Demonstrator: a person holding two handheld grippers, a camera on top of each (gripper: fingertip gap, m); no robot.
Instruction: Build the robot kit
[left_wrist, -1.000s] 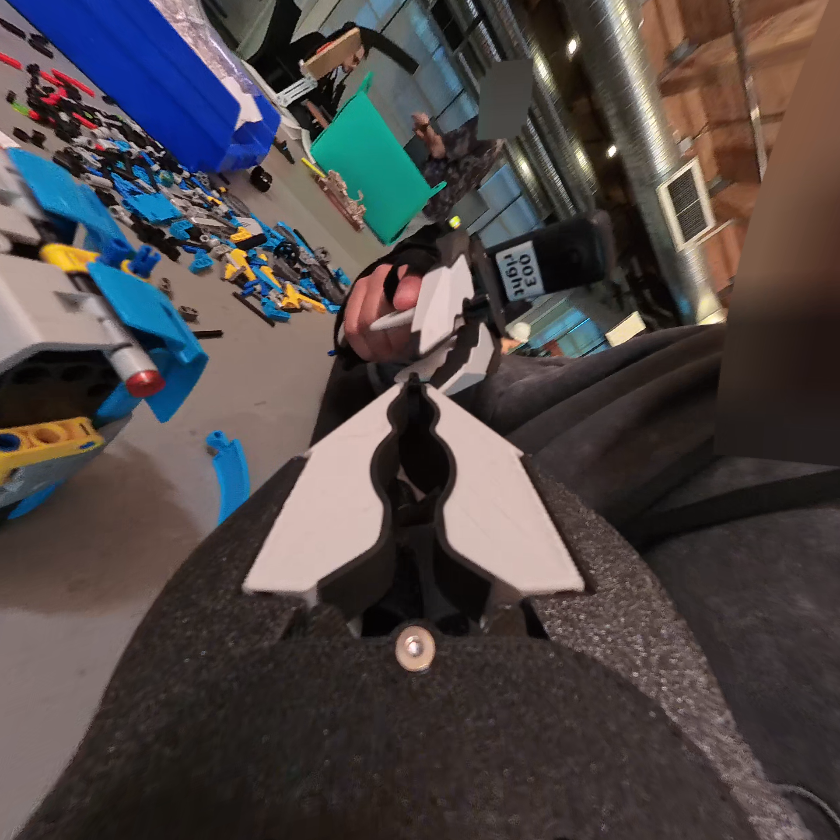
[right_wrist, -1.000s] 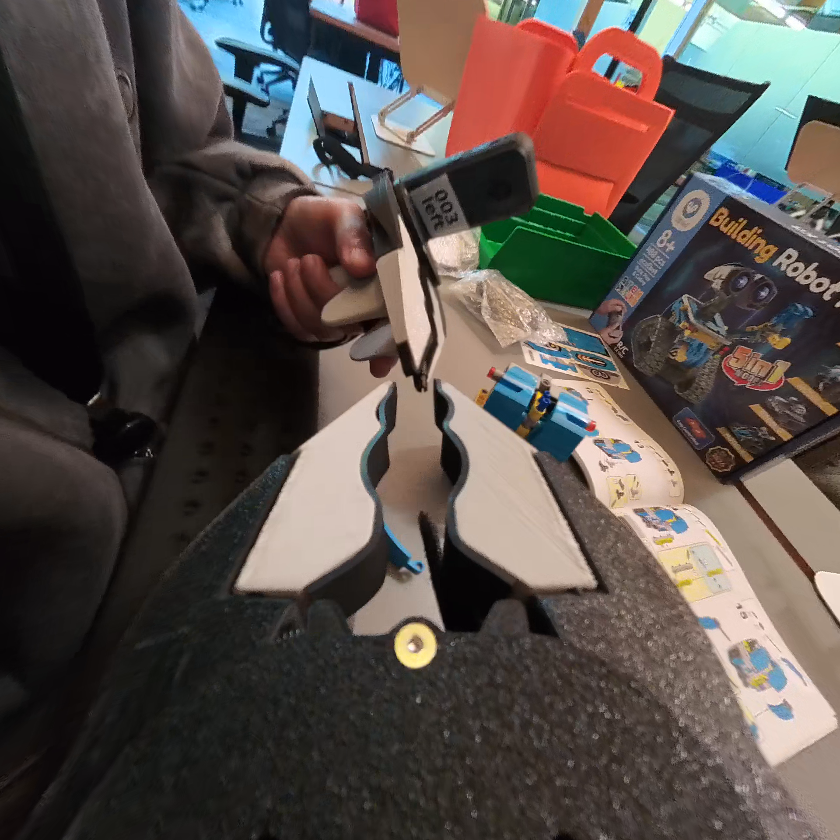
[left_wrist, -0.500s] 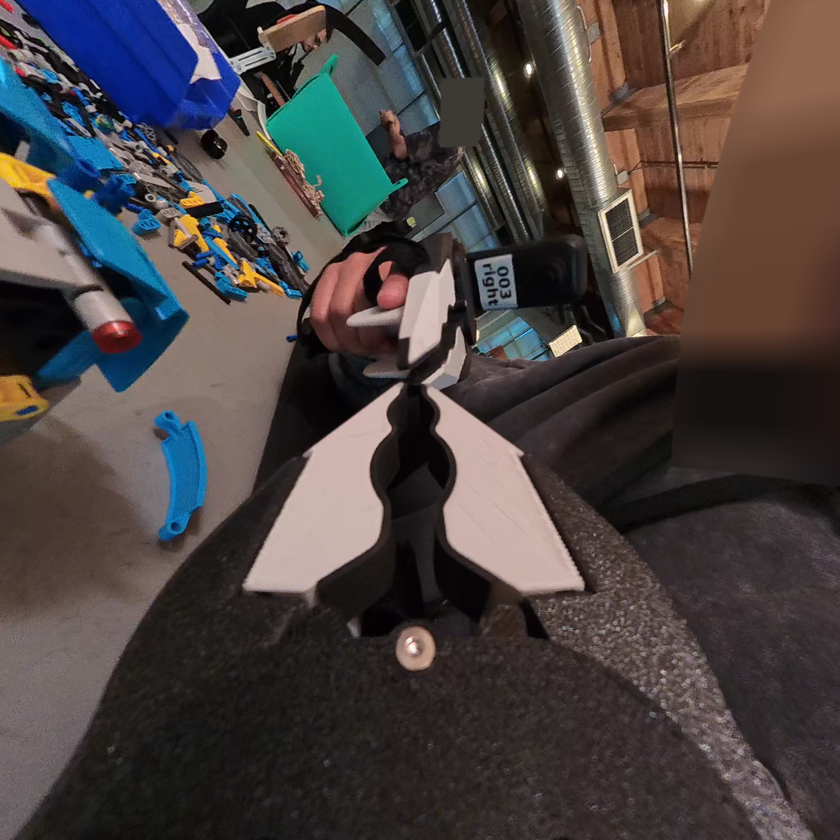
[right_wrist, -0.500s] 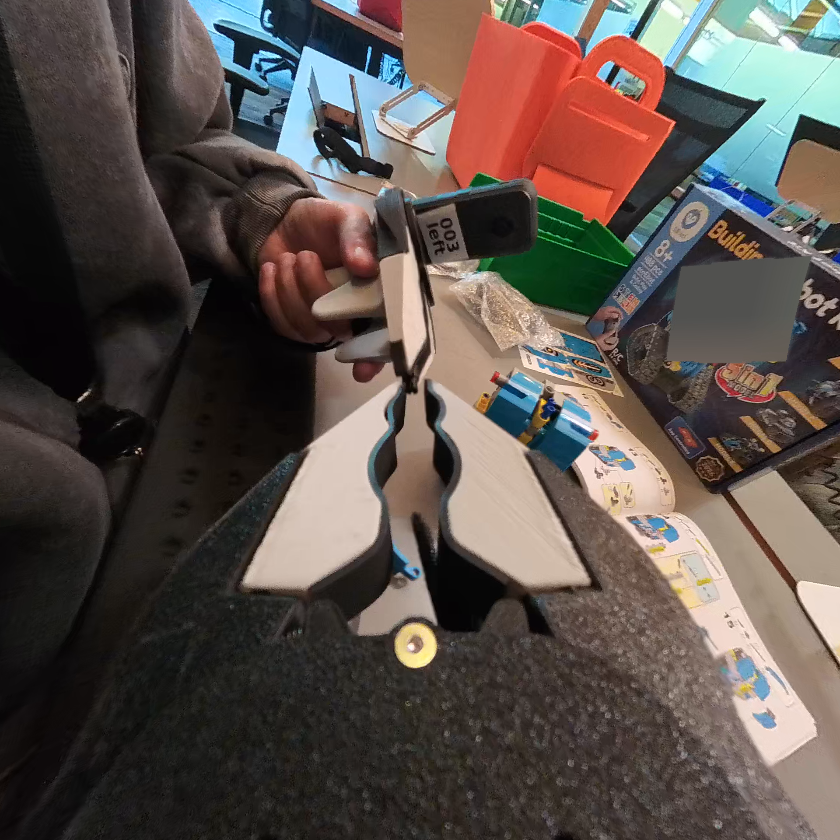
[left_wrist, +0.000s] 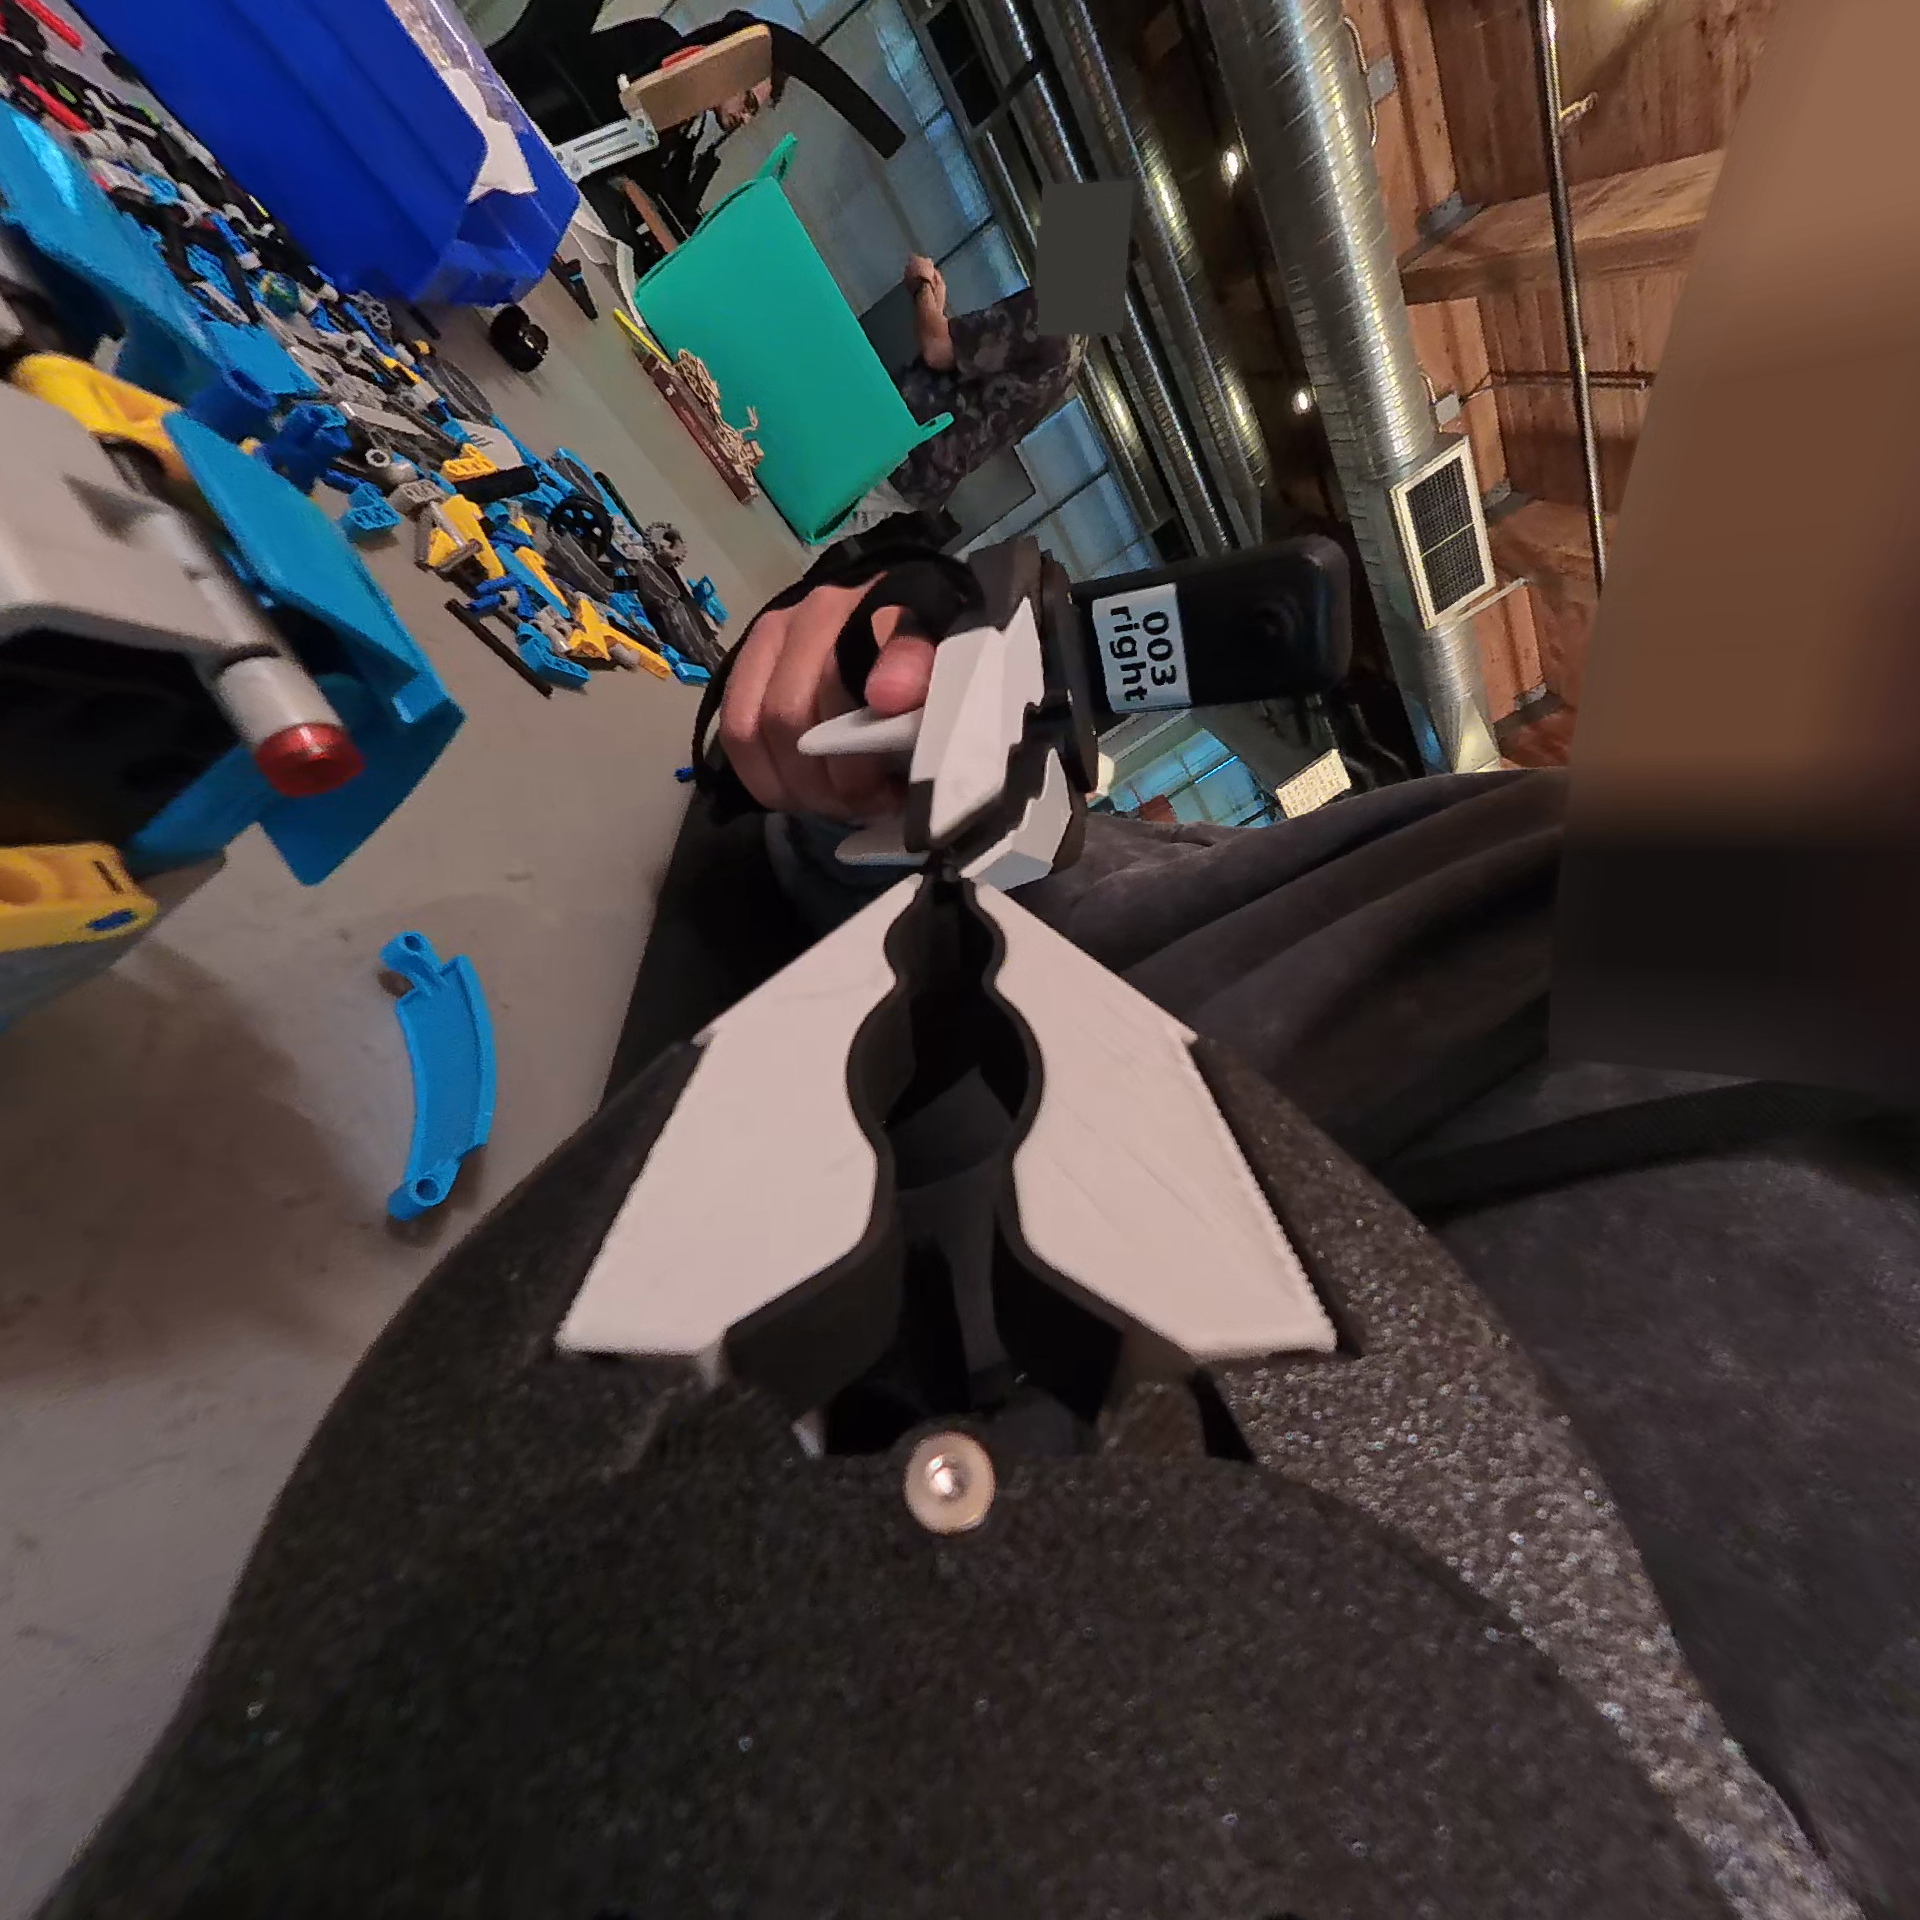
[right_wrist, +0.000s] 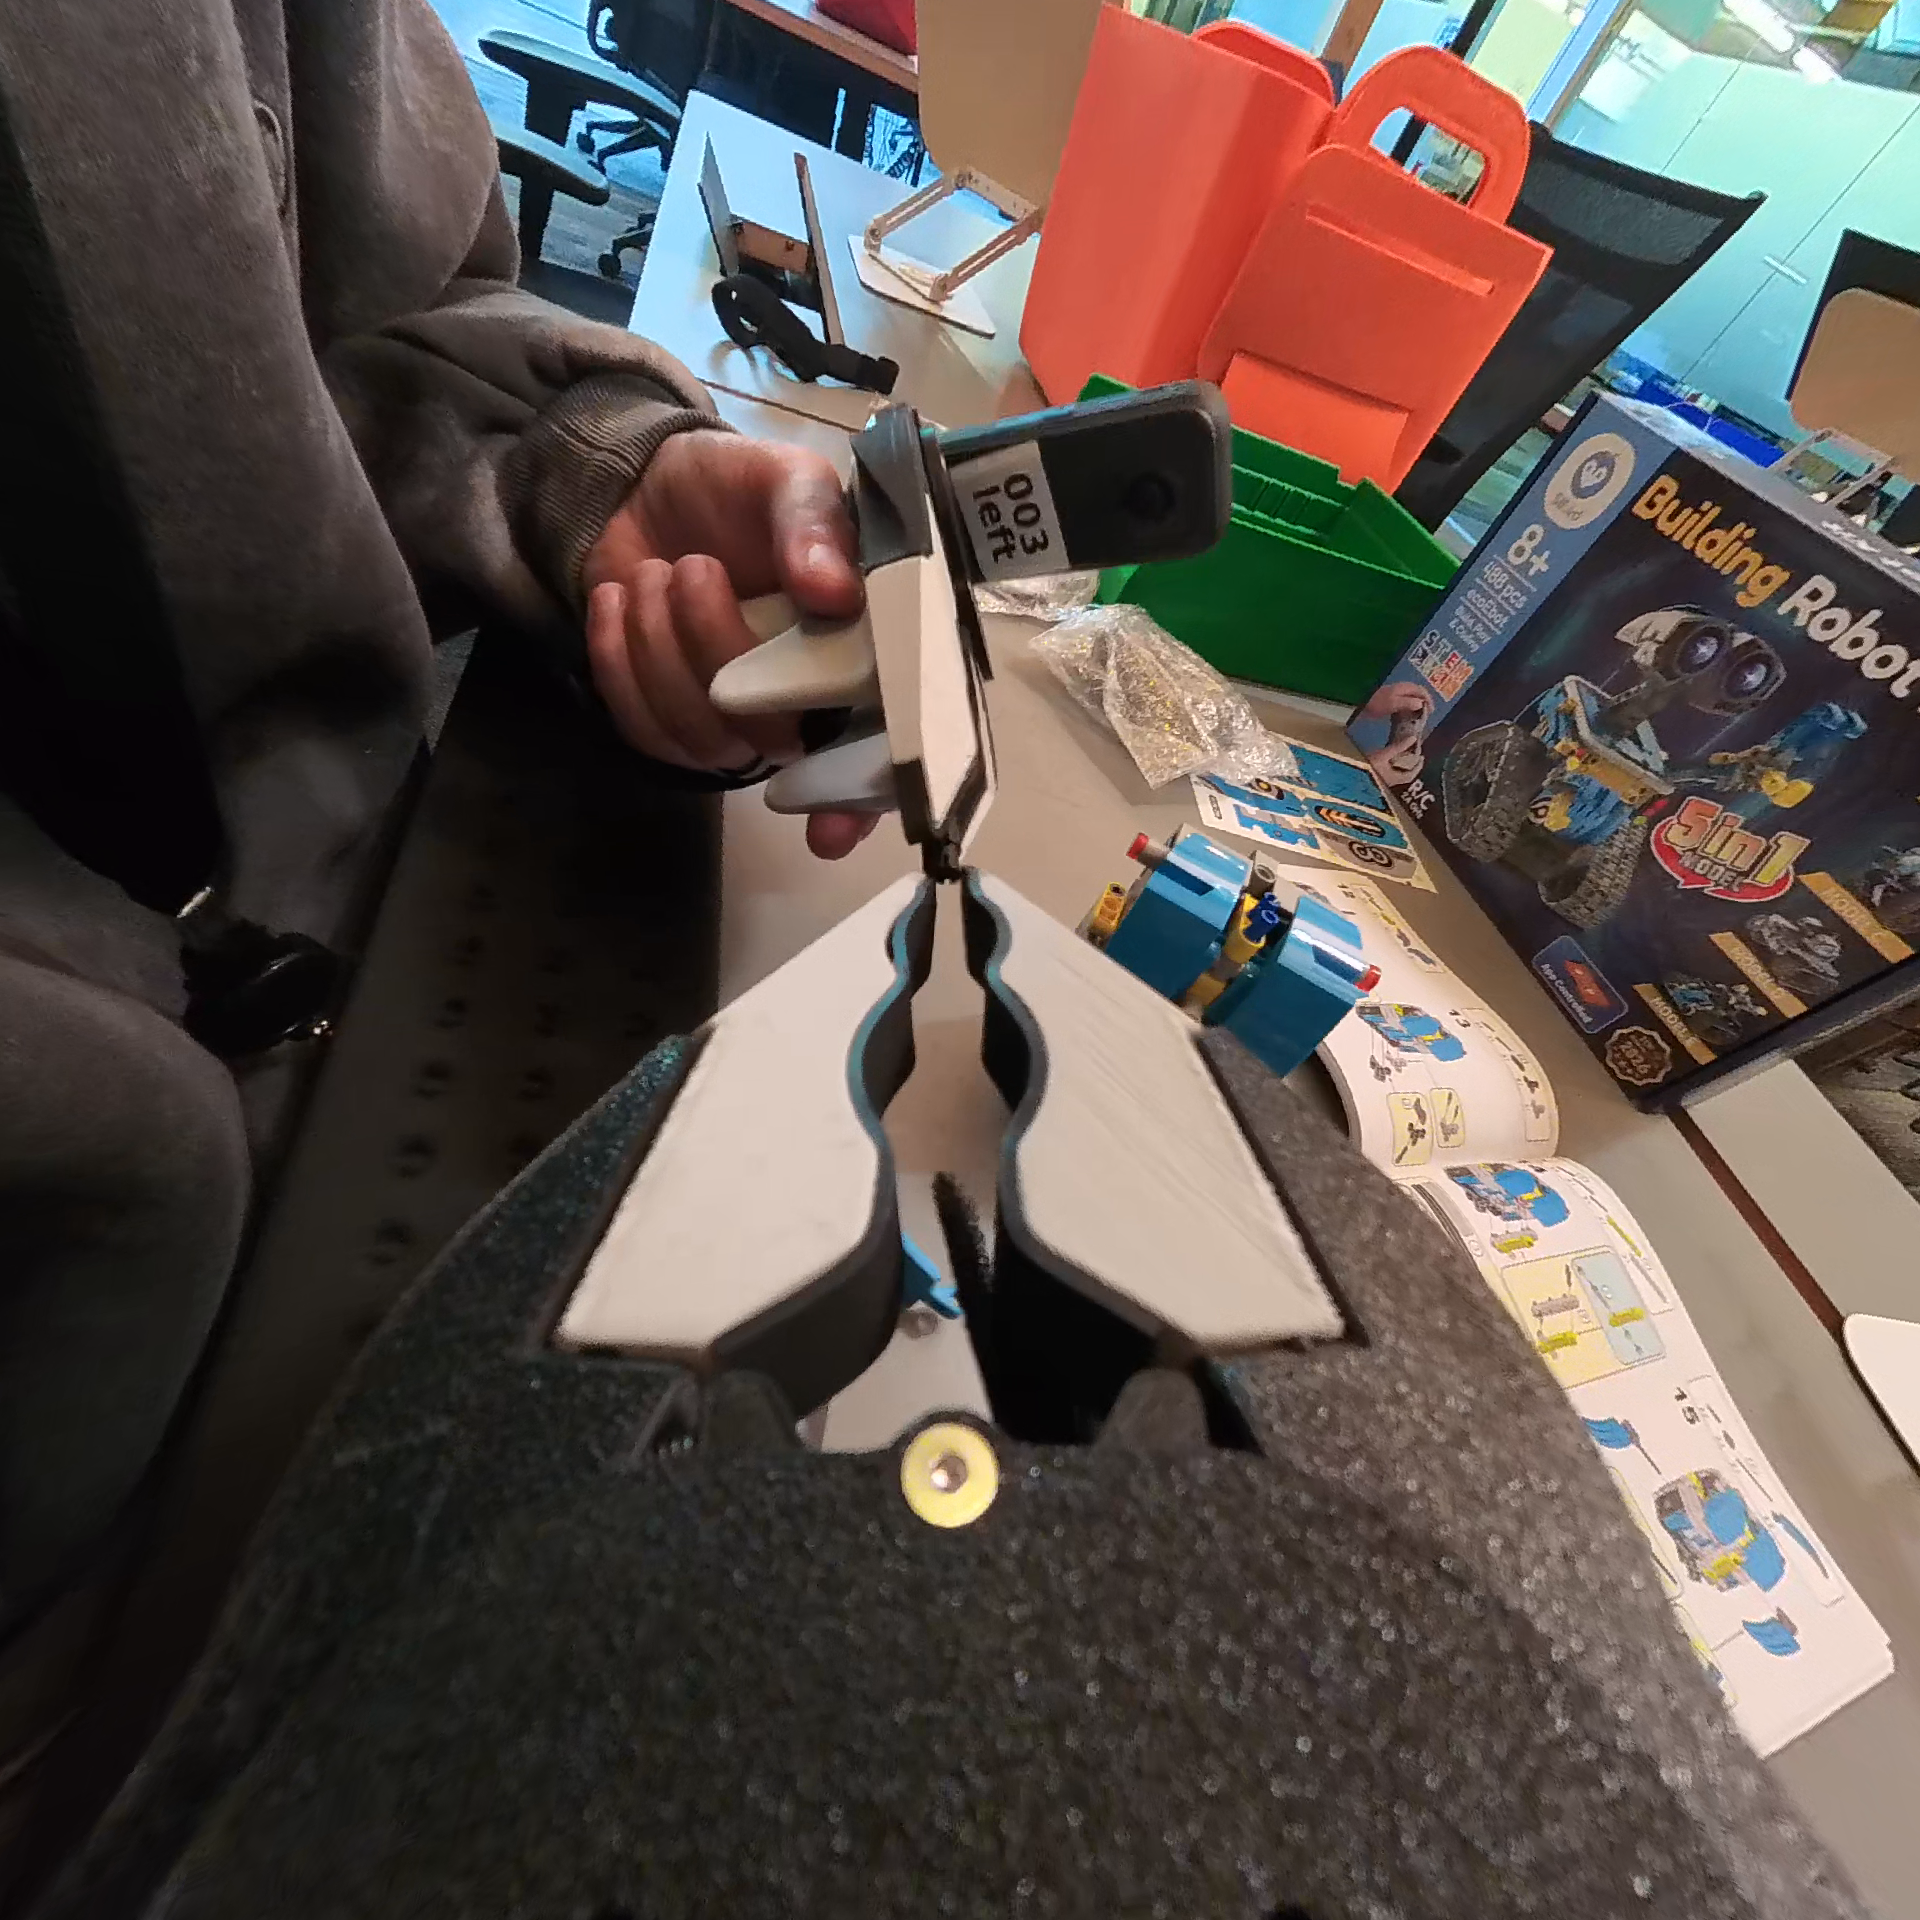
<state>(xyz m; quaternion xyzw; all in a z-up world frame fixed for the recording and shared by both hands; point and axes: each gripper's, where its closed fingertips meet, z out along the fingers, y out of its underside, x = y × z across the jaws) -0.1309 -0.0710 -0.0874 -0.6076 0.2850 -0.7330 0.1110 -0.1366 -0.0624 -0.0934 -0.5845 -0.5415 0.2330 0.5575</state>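
Note:
My left gripper (left_wrist: 945, 883) is shut, and a tiny black piece (right_wrist: 943, 862) sticks out of its tip. My right gripper (right_wrist: 945, 883) points at it tip to tip, with its jaws drawn in to a narrow slit around that piece. Both are hand-held, above the near table edge and the person's lap. In the left wrist view the right gripper (left_wrist: 951, 857) also shows, held in a hand. In the right wrist view the left gripper (right_wrist: 940, 842) shows, held in a hand. A blue and grey brick model (right_wrist: 1226, 966) stands just right of the tips.
On the grey table (left_wrist: 156, 1455) lie a blue curved piece (left_wrist: 442, 1070), a spread of loose bricks (left_wrist: 520, 520) and a blue bin (left_wrist: 312, 135). An open instruction booklet (right_wrist: 1558, 1299), a kit box (right_wrist: 1662, 727), a green bin (right_wrist: 1278, 582), a clear plastic bag (right_wrist: 1143, 675) and orange bags (right_wrist: 1278, 229) stand to the right. Less than 4 cm separates the two grippers' tips. Left tips and right tips are each some 12 centimeters from the blue curved piece (left_wrist: 442, 1070).
My right gripper's jaws have closed from wide apart to a narrow slit as the left gripper's tip came down between them. The left gripper stayed shut.

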